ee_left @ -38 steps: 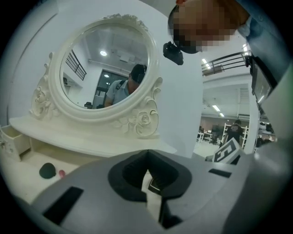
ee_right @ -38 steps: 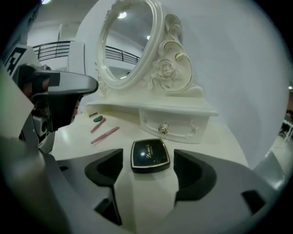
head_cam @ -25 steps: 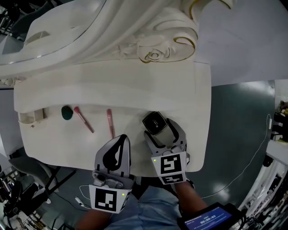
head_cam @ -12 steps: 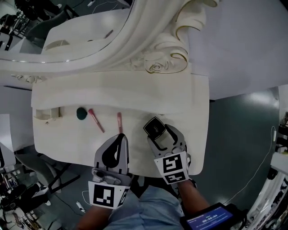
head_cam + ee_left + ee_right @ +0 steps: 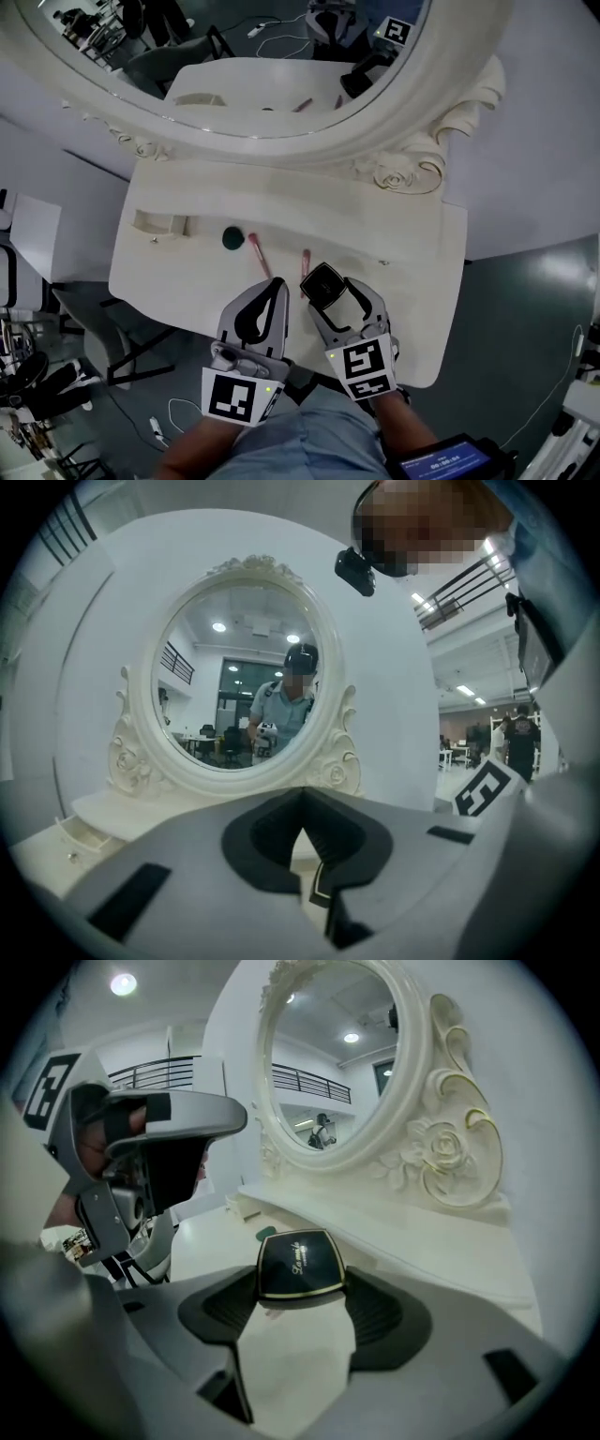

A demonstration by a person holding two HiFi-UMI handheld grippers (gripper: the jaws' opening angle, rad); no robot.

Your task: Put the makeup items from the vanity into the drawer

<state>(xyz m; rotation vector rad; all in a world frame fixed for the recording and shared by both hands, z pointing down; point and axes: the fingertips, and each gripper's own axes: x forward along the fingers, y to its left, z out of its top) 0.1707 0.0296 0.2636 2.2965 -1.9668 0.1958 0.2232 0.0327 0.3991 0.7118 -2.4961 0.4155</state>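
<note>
My right gripper (image 5: pixel 324 287) is shut on a black compact with a gold rim (image 5: pixel 321 283), holding it by its two sides just above the white vanity top (image 5: pixel 412 281). In the right gripper view the compact (image 5: pixel 298 1262) sits between the pads, lid up. My left gripper (image 5: pixel 276 287) hangs beside it on the left, shut and empty, its tips together (image 5: pixel 302 834). On the vanity lie two pink brushes (image 5: pixel 259 255) (image 5: pixel 306 265) and a dark green round item (image 5: pixel 232 239). A small drawer box (image 5: pixel 159 223) sits at the vanity's left end.
The oval mirror in its ornate white frame (image 5: pixel 403 169) rises behind the items and reflects me. A raised shelf (image 5: pixel 394 1232) runs along the mirror's foot. Chair legs and cables lie on the floor at the left (image 5: pixel 56 375).
Both grippers have risen from the vanity's front edge, the right one carrying the compact. The head view has tilted up, so the mirror glass now shows.
</note>
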